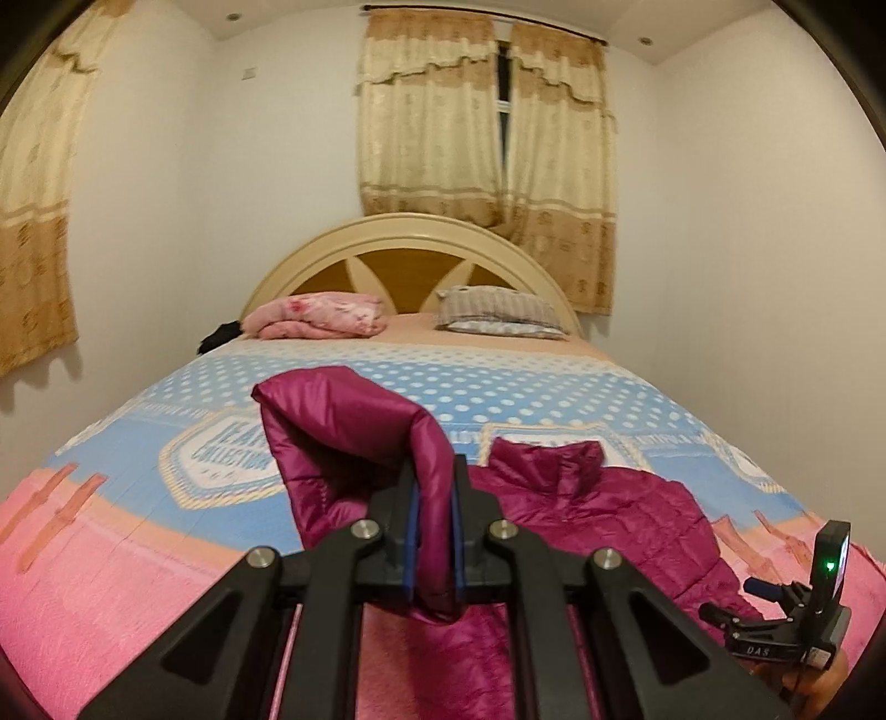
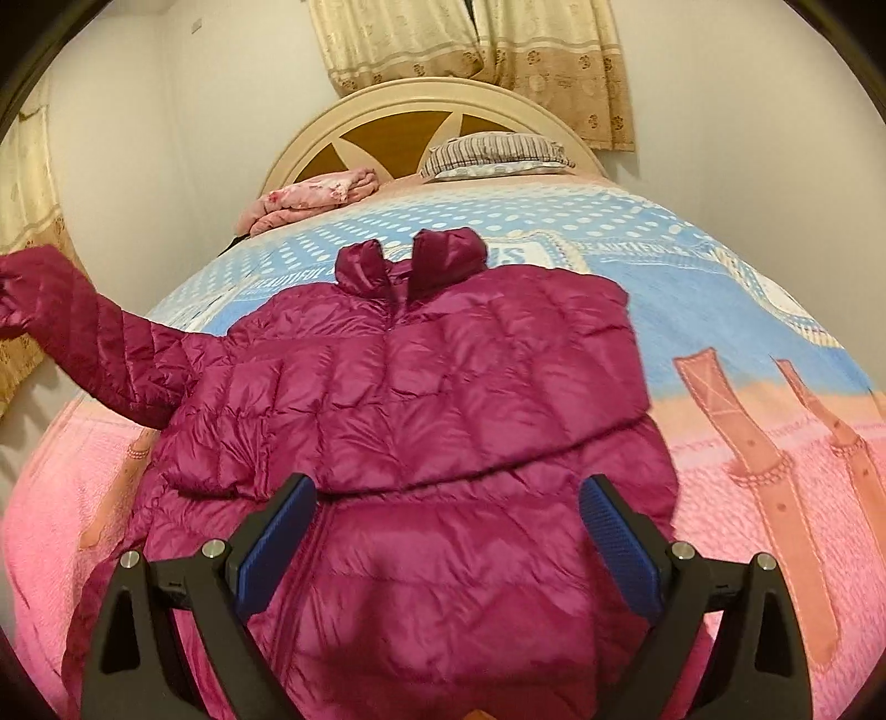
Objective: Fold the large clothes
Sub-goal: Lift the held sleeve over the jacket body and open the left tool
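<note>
On the far left of the right wrist view we see the sleeve (image 2: 94,343) of the dark pink puffy jacket (image 2: 443,421) lifted up off the bed (image 2: 775,343), sticking out to the side in the air. In the left wrist view we see why: our left gripper (image 1: 434,498) has its fingers clamped tight on that sleeve (image 1: 354,426), and the shiny cloth bends over the top of the blue pads (image 1: 411,531) and hangs down between them. The rest of the jacket (image 1: 609,509) lies on the bed (image 1: 138,543) to the right of the sleeve. Moving to the middle, the jacket lies flat on its back on the blue and pink bedspread, with its collar (image 2: 412,266) pointing toward the headboard (image 2: 437,111). Its other side looks folded in over the body. Our right gripper (image 2: 448,531) hangs over the lower part of the jacket with its fingers wide apart and nothing held between them. We also see this gripper (image 1: 797,620) at the lower right of the left wrist view, with a small green light on it. Up by the headboard sit a folded pink blanket (image 2: 315,196) on the left and a striped pillow (image 2: 493,152) on the right. Behind the bed hang yellow curtains (image 2: 470,50)
</note>
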A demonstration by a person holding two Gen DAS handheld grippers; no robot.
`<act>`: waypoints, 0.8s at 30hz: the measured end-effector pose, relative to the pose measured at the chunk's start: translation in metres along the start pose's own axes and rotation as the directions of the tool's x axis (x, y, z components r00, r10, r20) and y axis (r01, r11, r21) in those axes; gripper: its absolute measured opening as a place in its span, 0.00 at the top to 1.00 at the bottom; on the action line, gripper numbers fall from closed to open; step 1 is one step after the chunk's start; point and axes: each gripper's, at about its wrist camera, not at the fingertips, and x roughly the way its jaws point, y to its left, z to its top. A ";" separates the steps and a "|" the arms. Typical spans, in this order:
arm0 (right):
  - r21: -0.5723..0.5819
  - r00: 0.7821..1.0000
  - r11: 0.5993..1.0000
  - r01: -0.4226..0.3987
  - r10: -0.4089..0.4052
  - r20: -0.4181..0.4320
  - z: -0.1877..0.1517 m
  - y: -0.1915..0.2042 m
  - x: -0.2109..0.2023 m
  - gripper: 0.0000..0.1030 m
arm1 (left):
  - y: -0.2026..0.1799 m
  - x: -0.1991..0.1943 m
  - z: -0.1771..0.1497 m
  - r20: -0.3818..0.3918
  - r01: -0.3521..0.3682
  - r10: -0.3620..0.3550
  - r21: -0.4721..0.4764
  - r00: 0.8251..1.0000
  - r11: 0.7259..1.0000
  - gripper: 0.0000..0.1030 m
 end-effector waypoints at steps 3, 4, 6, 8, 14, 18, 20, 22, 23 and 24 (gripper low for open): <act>0.014 1.000 1.000 0.011 -0.011 0.001 -0.005 -0.010 -0.003 0.07 | -0.027 0.009 0.004 -0.008 0.013 -0.012 0.080 1.000 0.997 0.90; 0.018 1.000 1.000 0.013 -0.013 0.000 -0.007 -0.011 -0.004 0.07 | -0.033 0.011 0.004 -0.010 0.011 -0.010 0.100 1.000 0.995 0.90; 0.032 1.000 0.999 0.013 -0.013 -0.007 -0.011 -0.017 -0.002 0.07 | -0.051 0.019 0.004 -0.024 0.007 -0.003 0.154 1.000 0.988 0.90; 0.050 1.000 0.999 0.015 -0.015 -0.013 -0.017 -0.024 0.000 0.07 | -0.067 0.026 0.003 -0.028 0.001 0.005 0.202 1.000 0.979 0.90; 0.124 1.000 0.992 0.000 0.003 -0.025 -0.030 -0.041 0.007 0.07 | -0.115 0.051 -0.013 -0.054 0.027 -0.010 0.316 0.998 0.948 0.90; 0.166 1.000 0.986 -0.015 0.018 -0.018 -0.036 -0.049 0.010 0.07 | -0.138 0.072 -0.032 -0.102 0.053 -0.019 0.340 0.995 0.939 0.90; 0.180 0.999 0.983 -0.026 0.031 -0.026 -0.039 -0.052 0.013 0.07 | -0.146 0.079 -0.041 -0.122 0.063 -0.021 0.348 0.992 0.935 0.90; 0.199 0.998 0.979 -0.037 0.045 -0.036 -0.042 -0.054 0.017 0.07 | -0.155 0.087 -0.050 -0.143 0.072 -0.022 0.356 0.990 0.932 0.90; 0.209 0.998 0.977 -0.039 0.047 -0.036 -0.043 -0.054 0.018 0.07 | -0.159 0.091 -0.054 -0.154 0.079 -0.025 0.357 0.988 0.931 0.90; 0.210 0.999 0.977 -0.038 0.046 -0.030 -0.045 -0.053 0.017 0.07 | -0.162 0.094 -0.056 -0.163 0.086 -0.028 0.359 0.986 0.929 0.90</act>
